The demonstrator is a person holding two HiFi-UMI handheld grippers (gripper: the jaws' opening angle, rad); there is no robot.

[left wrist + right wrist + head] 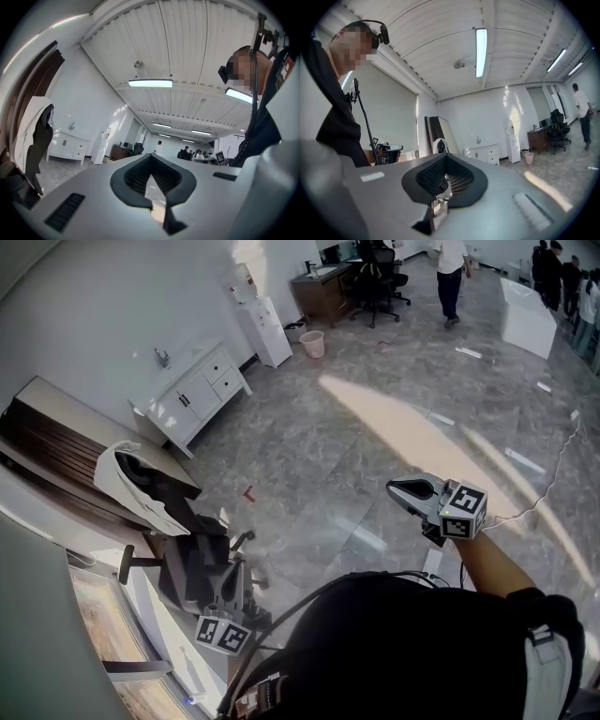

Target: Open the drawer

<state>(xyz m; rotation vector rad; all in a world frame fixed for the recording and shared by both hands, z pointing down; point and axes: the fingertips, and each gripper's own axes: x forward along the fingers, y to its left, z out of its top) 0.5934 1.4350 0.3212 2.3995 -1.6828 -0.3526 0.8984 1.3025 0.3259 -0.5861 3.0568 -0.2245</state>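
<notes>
two grey hand-held grippers are counted: left gripper (157, 206) and right gripper (440, 201), each clenched on nothing. one black office chair (197, 568) is noted nearby. one white floor cabinet (187, 404) is set well apart at the far wall, with two stacked drawers (223, 376), both judged closed. step judged: approach. next, the jaws must be parted for a handle.

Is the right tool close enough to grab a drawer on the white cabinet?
Probably not yet. The right tool hangs over the grey marble floor, and the white wooden cabinet stands far off against the wall. Only bare floor lies between, so walking closer should work.
</notes>
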